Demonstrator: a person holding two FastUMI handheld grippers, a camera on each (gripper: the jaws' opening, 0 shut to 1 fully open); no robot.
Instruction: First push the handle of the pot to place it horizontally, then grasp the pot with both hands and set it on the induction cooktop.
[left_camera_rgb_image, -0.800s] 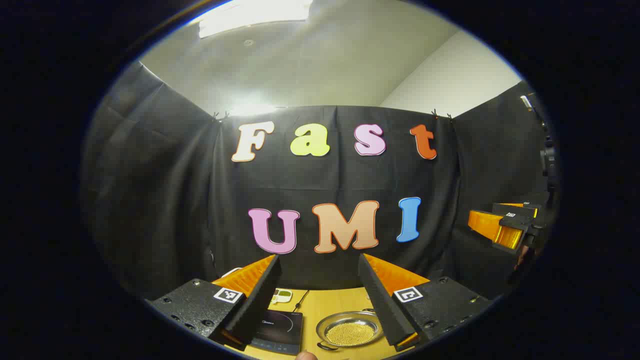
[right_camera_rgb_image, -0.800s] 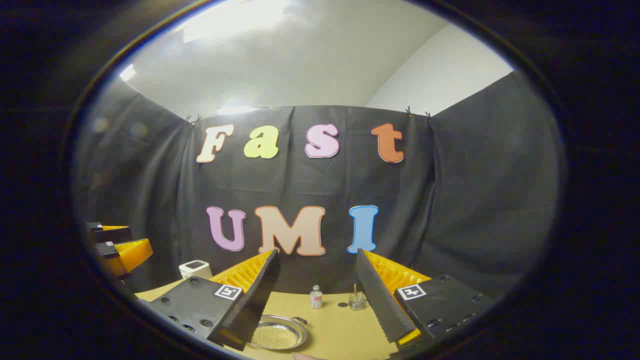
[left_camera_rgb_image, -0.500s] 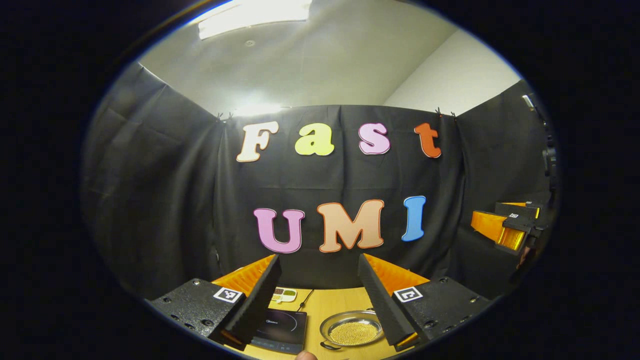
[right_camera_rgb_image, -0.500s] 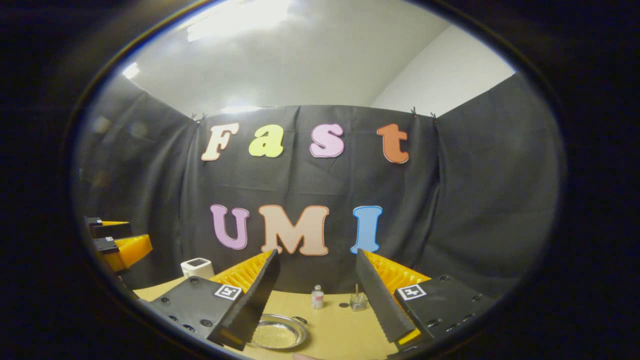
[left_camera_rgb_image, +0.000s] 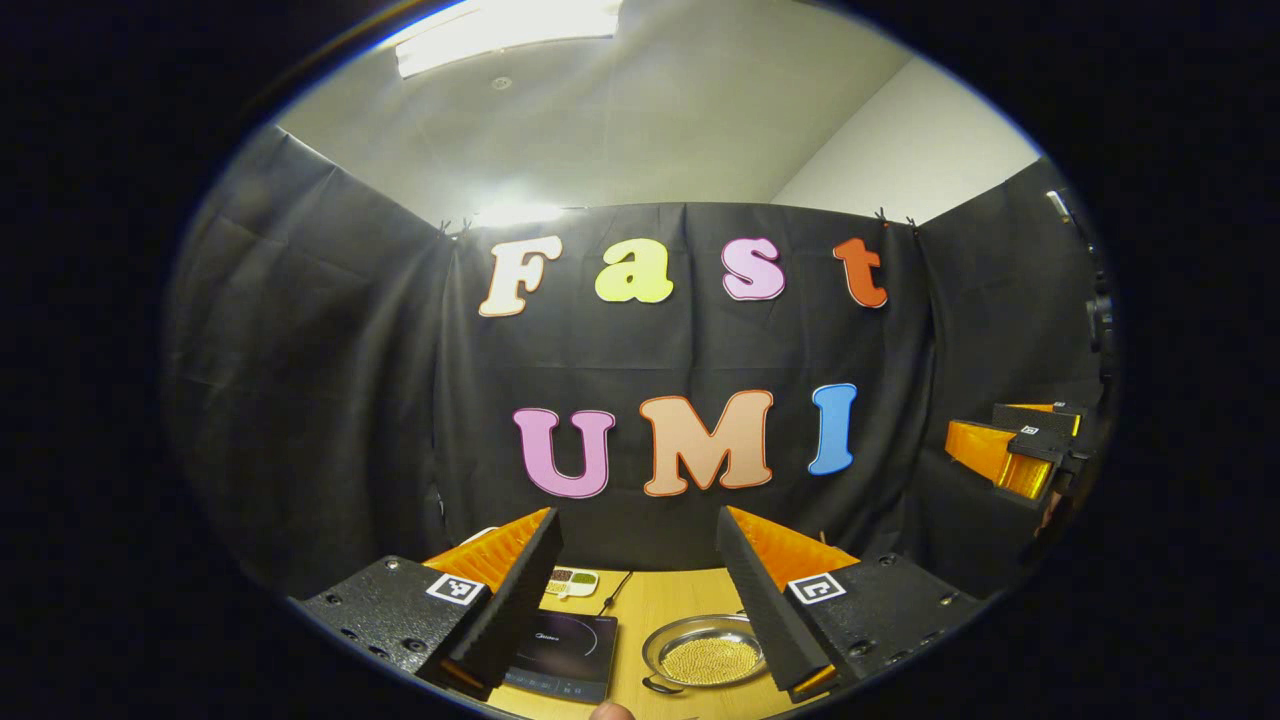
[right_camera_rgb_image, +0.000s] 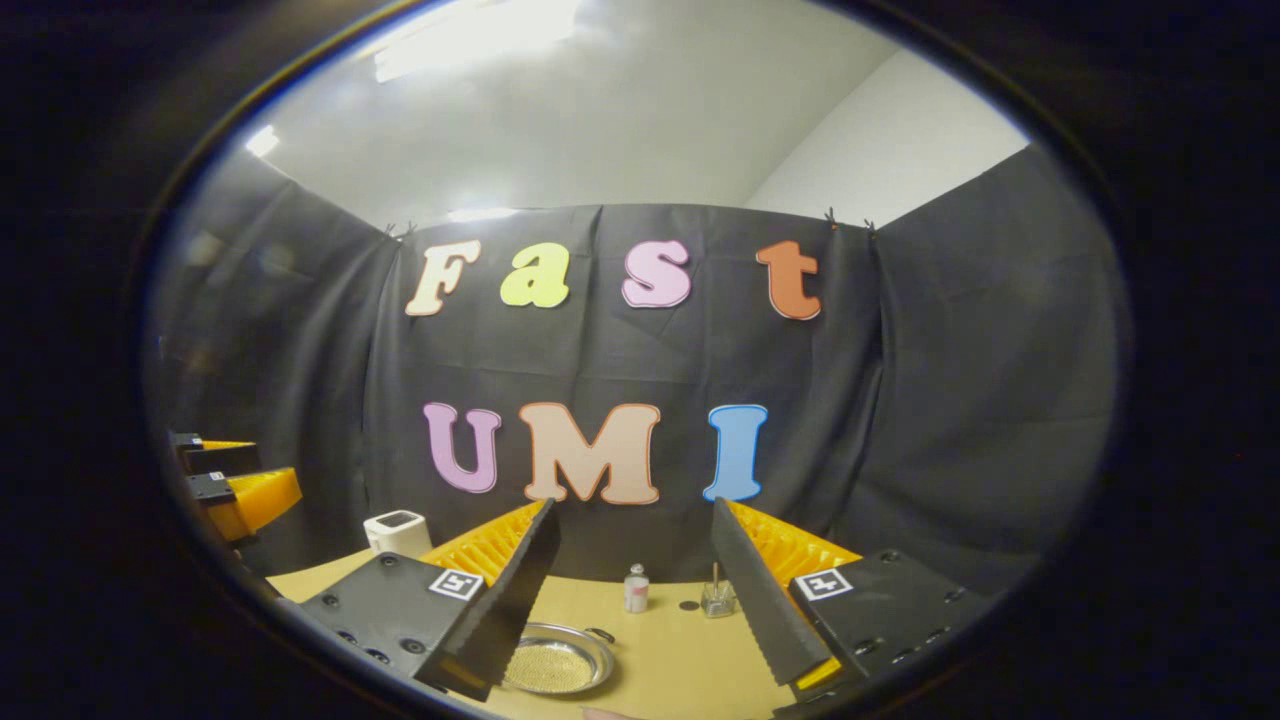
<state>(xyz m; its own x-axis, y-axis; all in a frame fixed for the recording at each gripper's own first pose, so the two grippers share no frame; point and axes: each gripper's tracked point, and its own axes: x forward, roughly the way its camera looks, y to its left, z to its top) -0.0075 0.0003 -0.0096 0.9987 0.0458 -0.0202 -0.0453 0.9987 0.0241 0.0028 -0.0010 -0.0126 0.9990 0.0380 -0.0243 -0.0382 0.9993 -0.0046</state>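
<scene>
Pot (left_camera_rgb_image: 705, 660) sitting low ahead, right of cooktop (left_camera_rgb_image: 560, 655); left gripper (left_camera_rgb_image: 640, 560) and right gripper (right_camera_rgb_image: 635, 550) hovering above, both gaping empty; handle direction unclear.

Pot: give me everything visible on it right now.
The pot is a shallow, round, shiny metal pan sitting flat on the wooden table, just right of the black induction cooktop, not on it. Its inside looks yellowish and finely textured. Dark loop handles show at its rim. Both the left gripper and the right gripper are open above it, touching nothing.
</scene>
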